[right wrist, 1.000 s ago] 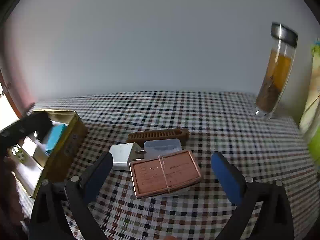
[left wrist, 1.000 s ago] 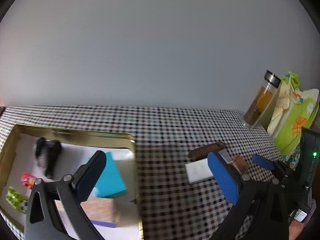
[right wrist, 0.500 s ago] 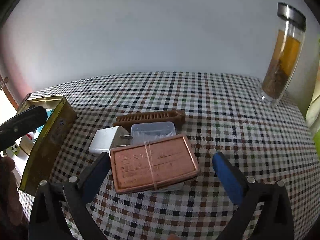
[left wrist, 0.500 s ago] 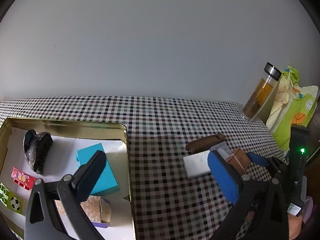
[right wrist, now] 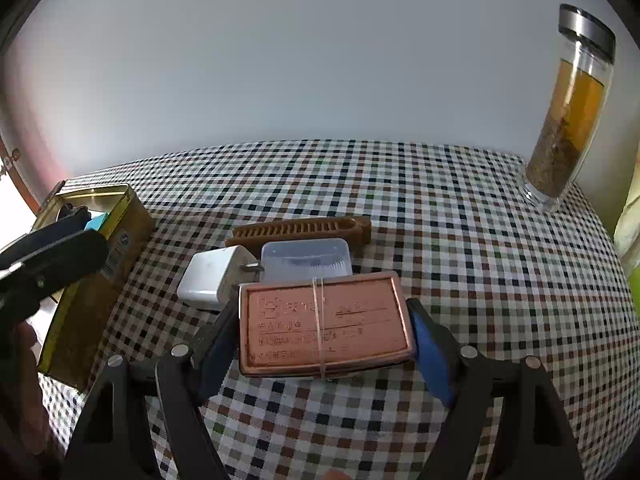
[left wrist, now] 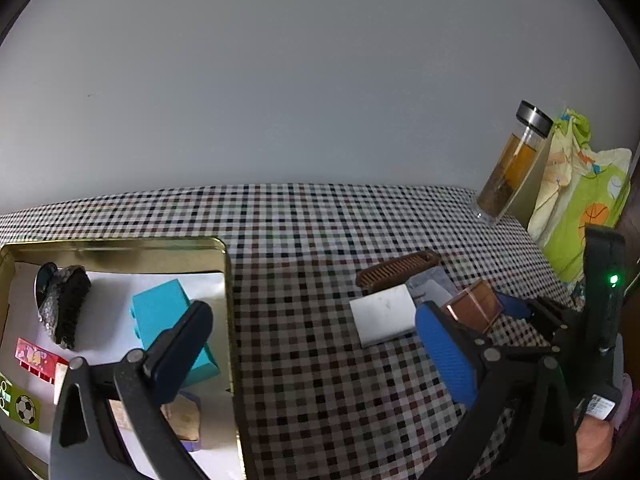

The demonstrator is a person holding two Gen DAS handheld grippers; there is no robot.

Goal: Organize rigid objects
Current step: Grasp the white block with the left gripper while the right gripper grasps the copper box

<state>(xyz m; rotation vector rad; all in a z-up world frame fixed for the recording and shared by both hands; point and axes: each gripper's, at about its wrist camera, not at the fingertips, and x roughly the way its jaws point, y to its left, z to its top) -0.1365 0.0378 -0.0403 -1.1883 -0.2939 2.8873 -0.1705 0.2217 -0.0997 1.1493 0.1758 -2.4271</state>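
Note:
My right gripper (right wrist: 324, 344) has its fingers closed against both ends of a copper-coloured flat case (right wrist: 324, 326) bound by a rubber band. The case also shows in the left wrist view (left wrist: 474, 310). Behind it lie a clear plastic box (right wrist: 306, 258), a white charger (right wrist: 212, 276) and a brown comb (right wrist: 300, 230) on the checked tablecloth. My left gripper (left wrist: 316, 356) is open and empty, above the right edge of the gold tin (left wrist: 116, 246). The tin holds a teal block (left wrist: 164, 312), a black brush (left wrist: 64, 304) and stickers.
A glass bottle with amber contents (right wrist: 568, 120) stands at the back right by the wall. A green and yellow cloth bag (left wrist: 580, 192) sits beyond it. The gold tin (right wrist: 100, 264) stands left of the loose objects.
My right gripper moved forward and its fingers closed onto the copper case. The left gripper drew back a little from the tin, staying open.

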